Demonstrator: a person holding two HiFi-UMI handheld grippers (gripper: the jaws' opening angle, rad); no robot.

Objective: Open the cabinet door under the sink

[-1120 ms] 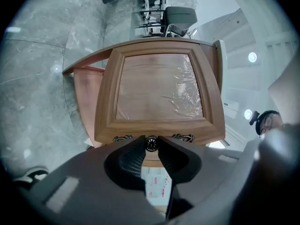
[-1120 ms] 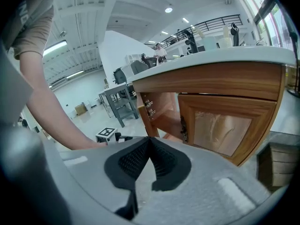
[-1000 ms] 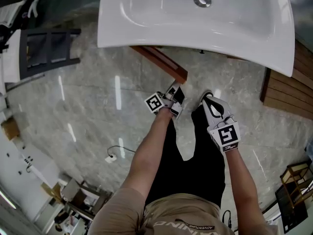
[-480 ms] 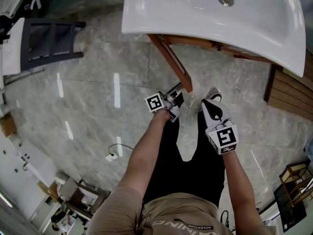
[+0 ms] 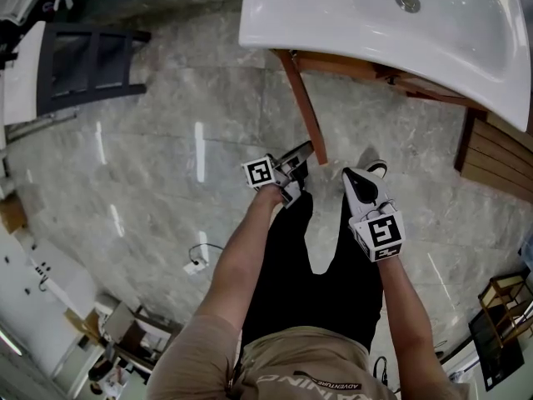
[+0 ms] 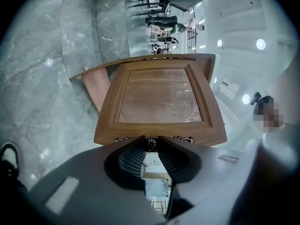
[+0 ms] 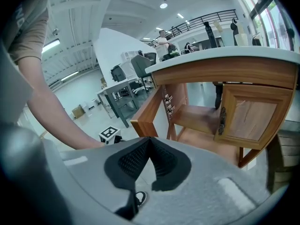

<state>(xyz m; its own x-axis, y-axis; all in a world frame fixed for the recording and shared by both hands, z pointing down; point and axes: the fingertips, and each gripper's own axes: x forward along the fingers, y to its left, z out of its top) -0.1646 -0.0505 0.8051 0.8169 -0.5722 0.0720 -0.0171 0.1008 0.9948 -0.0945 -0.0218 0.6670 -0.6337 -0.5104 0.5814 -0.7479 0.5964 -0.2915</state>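
Jaws of left gripper [image 6: 152,138] clamped on small round ribbed knob [image 6: 151,144] at the edge of the cabinet door [image 6: 159,97], which stands swung out below the glossy white sink [image 5: 375,23]. Door: brown wood, framed panel. Right gripper [image 7: 149,140] jaws together, empty, apart from door.

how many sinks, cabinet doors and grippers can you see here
sink: 1
cabinet doors: 2 (open door, closed door)
grippers: 2 (left gripper, right gripper)
total: 5
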